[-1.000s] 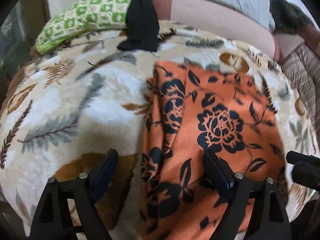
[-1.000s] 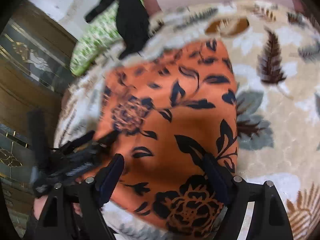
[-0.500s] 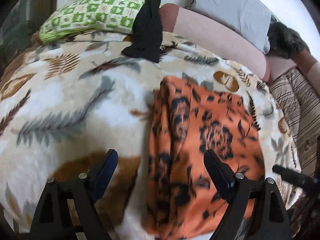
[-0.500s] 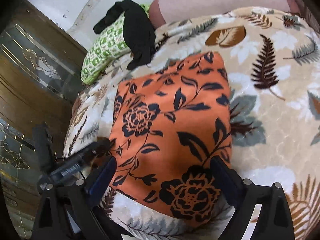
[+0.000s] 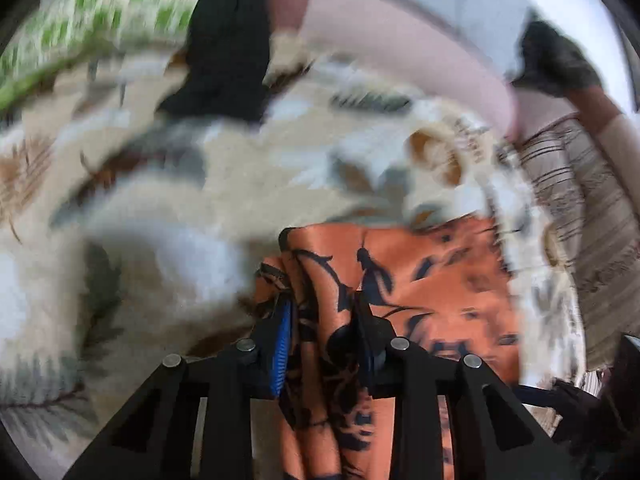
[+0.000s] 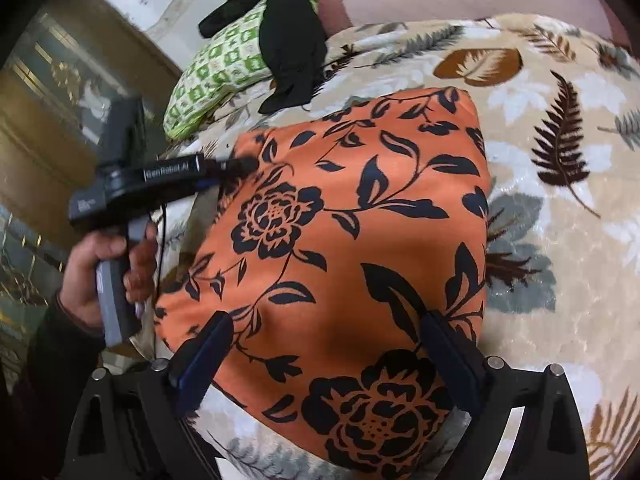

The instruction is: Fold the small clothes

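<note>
An orange cloth with black flowers [image 6: 344, 240] lies folded on the leaf-patterned blanket [image 6: 560, 208]. My left gripper [image 5: 324, 316] is shut on the cloth's left edge [image 5: 320, 300], with bunched fabric between its pads; the left wrist view is blurred. In the right wrist view the left gripper [image 6: 236, 166] meets the cloth's far left edge, held by a hand. My right gripper [image 6: 328, 344] is open over the cloth's near edge, its fingers [image 6: 448, 352] on either side of the fabric, holding nothing.
A black garment [image 6: 292, 52] drapes over a green checked pillow [image 6: 220, 72] at the back. A pink bolster [image 5: 400, 40] and a striped cover [image 5: 580, 184] lie at the far right. A wooden panel [image 6: 52, 120] stands at the left.
My left gripper has moved right onto the cloth's left edge and closed on it. My right gripper has stayed open over the near edge.
</note>
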`<state>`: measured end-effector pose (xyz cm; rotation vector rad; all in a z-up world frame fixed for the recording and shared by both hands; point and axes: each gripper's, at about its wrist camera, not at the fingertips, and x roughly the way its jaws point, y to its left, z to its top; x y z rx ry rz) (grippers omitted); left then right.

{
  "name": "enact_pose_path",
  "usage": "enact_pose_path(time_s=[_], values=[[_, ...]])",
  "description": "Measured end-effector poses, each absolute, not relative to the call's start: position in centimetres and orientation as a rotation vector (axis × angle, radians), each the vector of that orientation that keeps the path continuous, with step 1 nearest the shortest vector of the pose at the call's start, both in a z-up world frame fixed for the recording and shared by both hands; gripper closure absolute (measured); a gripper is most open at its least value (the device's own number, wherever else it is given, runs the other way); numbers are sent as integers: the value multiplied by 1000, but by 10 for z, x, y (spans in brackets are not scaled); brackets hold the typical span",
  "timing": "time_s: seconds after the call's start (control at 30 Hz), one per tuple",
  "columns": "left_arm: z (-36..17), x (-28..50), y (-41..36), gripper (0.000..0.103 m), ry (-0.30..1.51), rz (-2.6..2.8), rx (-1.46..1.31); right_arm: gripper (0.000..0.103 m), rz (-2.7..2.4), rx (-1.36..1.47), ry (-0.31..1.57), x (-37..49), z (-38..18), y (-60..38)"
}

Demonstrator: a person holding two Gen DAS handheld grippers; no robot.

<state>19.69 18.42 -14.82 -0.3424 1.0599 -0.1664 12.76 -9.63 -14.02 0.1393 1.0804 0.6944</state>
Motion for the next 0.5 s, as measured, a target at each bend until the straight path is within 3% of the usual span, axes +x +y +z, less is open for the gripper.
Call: enact_pose_path(time_s=[0.03, 0.07, 0.2, 0.23, 0.27, 0.4, 0.43, 0.47, 0.5], values=[[-155, 200, 192, 50, 1064, -160, -389, 7, 700, 138, 1076, 127, -141, -96], [-154, 199, 198, 46, 1063, -146, -426, 7, 703, 131, 1069, 125, -141, -95], [-125, 199, 193, 45, 978, -140, -351, 6, 694, 87, 1062, 120, -143, -92], [-131, 206, 191, 52, 1015, -147, -351, 4, 693, 85, 1062, 120, -143, -91], [-139, 213, 191, 69, 1057, -162, -362, 3, 692, 81, 1063, 120, -144, -89], [-139, 218, 198, 68, 1059, -147, -424, 3, 684, 65, 1065, 118, -143, -86], [-127, 209, 195, 61, 1012, -120, -385, 3, 680, 65, 1064, 118, -143, -86], [-120, 201, 194, 44, 988, -89, -351, 3, 681, 68, 1065, 119, -143, -86], [-109, 187, 190, 40, 957, -58, -307, 3, 682, 74, 1066, 119, -143, -87]])
